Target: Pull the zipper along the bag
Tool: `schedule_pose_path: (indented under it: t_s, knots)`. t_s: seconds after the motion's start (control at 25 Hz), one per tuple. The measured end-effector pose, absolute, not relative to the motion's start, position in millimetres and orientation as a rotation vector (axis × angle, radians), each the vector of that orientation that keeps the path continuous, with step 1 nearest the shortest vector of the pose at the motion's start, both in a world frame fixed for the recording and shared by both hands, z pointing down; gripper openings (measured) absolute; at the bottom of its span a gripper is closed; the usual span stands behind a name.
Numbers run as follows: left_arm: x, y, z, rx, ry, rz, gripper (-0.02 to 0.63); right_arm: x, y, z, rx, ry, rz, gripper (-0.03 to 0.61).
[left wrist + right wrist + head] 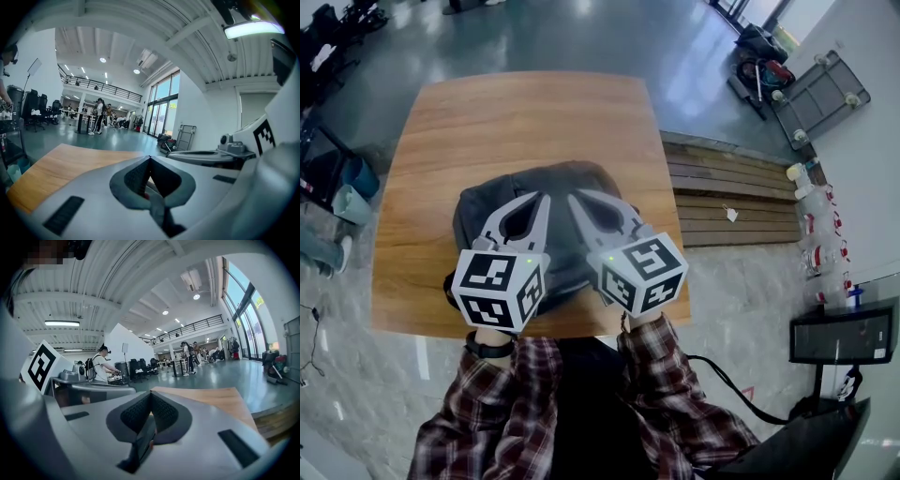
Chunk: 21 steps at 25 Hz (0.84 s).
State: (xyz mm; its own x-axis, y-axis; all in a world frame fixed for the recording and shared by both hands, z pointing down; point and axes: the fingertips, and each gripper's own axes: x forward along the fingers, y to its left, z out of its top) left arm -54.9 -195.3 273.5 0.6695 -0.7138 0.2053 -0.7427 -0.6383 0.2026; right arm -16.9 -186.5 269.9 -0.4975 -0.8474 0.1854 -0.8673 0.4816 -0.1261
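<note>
- Nearest the camera, two sleeves of a red-and-dark plaid shirt (502, 412) reached forward from the bottom of the head view, one to each tool.
- The left gripper (542, 199), grey-white with a marker cube of black squares (500, 286) at its rear, had its jaws brought fully together. In its own view the ribbed dark pads (138, 174) met at the tips, with nothing pinched between them.
- The right gripper (577, 199) sat just beside it, the two tools angled so that their tips pointed towards each other. Its jaws were likewise closed tip to tip and empty, as seen in the right gripper view (150, 394).
- Each gripper view caught the other tool at its edge and looked out level over the tabletop rather than down.
- Under both tools lay the dark grey soft fabric bag (572, 178), slumped on the near half of the table. Its zipper could not be made out, nor whether either tool touched the cloth.
- The square brown wooden table (516, 112) carried the bag, and its far half was bare wood.
- To the right of the table stood a low platform of wooden slats (722, 192).
- Beyond lay a glossy grey floor (581, 37).
- Far off in the gripper views, people stood (99, 117) in a large hall below a railed balcony.
</note>
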Motion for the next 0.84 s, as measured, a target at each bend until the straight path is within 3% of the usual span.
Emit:
schedule_pose_path:
  t_s: [0.84]
  knots:
    - [-51.2, -204.5, 279.3, 2.602, -1.175, 0.157, 0.008, -15.9, -195.0, 275.9, 1.484, -2.621, 0.311, 0.008]
